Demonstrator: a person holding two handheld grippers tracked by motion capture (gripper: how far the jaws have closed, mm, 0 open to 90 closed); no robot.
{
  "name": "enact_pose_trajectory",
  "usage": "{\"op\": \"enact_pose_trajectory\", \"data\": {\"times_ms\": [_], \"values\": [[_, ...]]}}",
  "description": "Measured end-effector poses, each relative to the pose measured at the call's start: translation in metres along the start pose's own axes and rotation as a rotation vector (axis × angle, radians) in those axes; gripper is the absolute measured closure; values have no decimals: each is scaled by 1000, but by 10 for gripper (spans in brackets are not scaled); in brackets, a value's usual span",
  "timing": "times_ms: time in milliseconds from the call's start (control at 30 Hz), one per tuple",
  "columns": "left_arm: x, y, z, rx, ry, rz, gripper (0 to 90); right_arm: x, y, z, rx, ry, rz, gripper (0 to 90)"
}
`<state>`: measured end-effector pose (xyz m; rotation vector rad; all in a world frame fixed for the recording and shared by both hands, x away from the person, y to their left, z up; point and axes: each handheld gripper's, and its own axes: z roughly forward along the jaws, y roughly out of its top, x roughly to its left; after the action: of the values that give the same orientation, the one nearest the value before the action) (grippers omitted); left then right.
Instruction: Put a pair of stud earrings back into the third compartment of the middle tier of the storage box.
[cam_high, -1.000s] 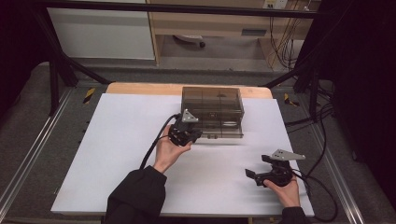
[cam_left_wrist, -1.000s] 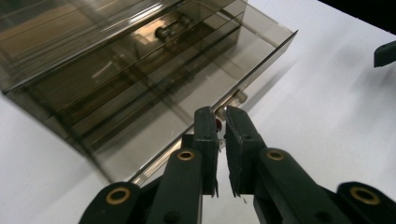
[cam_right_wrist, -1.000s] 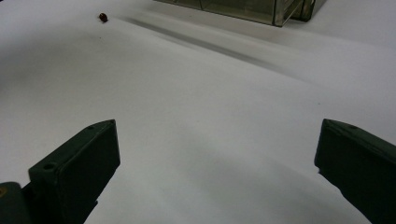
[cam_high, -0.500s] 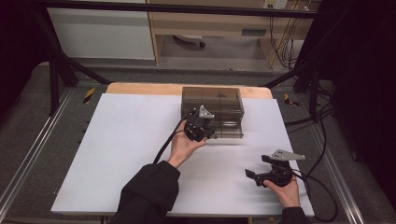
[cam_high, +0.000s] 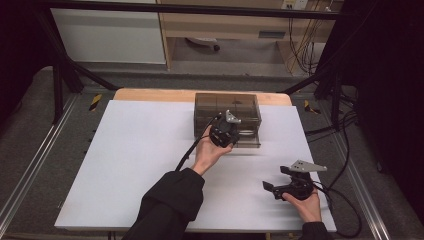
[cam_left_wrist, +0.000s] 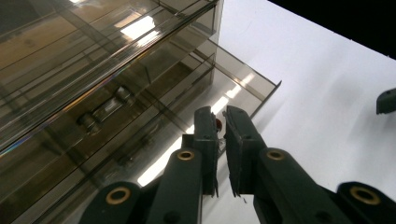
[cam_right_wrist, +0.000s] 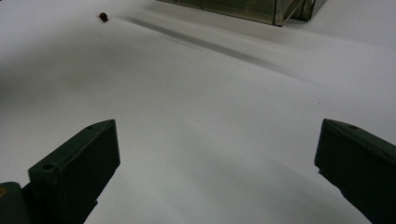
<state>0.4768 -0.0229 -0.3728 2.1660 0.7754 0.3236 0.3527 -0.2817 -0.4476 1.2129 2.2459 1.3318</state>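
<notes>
No legible text, labels, brands, numbers or signs, yellow-and-black hazard tape patches (cam_high: 95, 101) on the floor left and right of the table, wordless, a bluish tag (cam_high: 272, 34) on the far shelf, too blurred to read

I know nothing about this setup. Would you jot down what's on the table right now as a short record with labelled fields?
Surface: white table
Main item: smoky see-through drawer box, at the far middle of the table
Drawer: one low drawer pulled out
Left gripper: at the box front, fingers nearly closed; whether they pinch anything is unclear
Right gripper: near the table's front right, fingers wide apart, holding nothing
Small item: dark bead-like thing on the table
</notes>
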Motion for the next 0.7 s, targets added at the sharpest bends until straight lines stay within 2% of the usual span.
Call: {"op": "enact_pose_trajectory", "data": {"times_ms": [100, 433, 633, 667, 700], "values": [[-1, 2, 8, 4, 6, 13, 824, 0, 0, 0, 0, -1, 1, 6], [-4, 2, 30, 30, 19, 13, 823, 0, 0, 0, 0, 0, -3, 6], [-3, 1, 37, 31, 17, 11, 814, 0, 0, 0, -2, 2, -2, 7], [-2, 1, 38, 27, 17, 5, 800, 0, 0, 0, -1, 2, 0, 6], [-2, 1, 37, 22, 16, -4, 739, 0, 0, 0, -2, 3, -4, 6]]}}
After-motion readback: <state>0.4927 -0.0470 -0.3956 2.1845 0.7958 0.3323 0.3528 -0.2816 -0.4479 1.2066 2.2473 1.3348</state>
